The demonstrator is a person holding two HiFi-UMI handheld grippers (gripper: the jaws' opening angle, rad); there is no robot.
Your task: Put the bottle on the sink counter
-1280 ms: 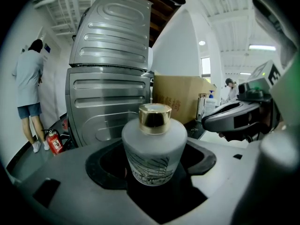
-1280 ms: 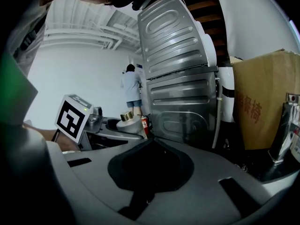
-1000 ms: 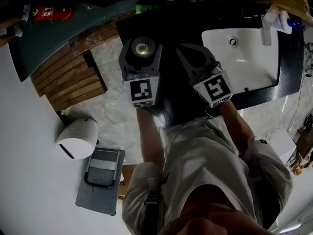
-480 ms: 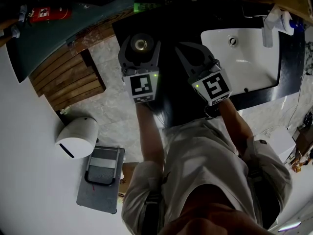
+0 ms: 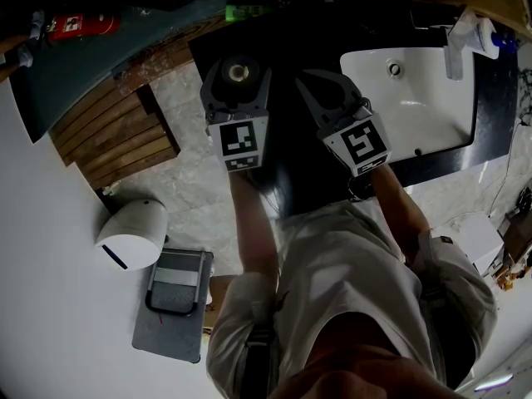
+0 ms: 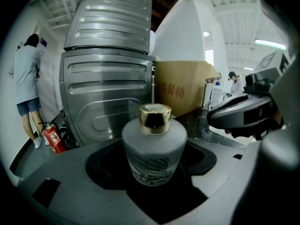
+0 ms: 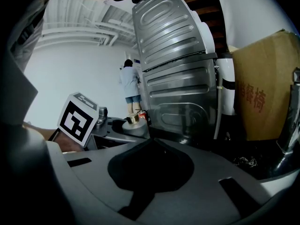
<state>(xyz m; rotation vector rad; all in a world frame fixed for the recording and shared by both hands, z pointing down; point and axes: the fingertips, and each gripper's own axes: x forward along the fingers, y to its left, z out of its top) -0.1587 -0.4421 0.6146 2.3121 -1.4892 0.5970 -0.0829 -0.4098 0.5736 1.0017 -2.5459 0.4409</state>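
At your left, a red fire extinguisher (image 5: 79, 25) lies beyond wooden slats (image 5: 116, 131) — nearer you, a white rounded bin (image 5: 131, 235) sits just beside a flat grey object (image 5: 170, 306) with a black handle.

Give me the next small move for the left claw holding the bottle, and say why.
Probably lower the left claw straight down until the bottle rests on the black counter, then open. The claw is shut on the bottle's frosted body, and the head view shows it apparently over the counter's left part, clear of the white basin. The right claw is shut and empty.
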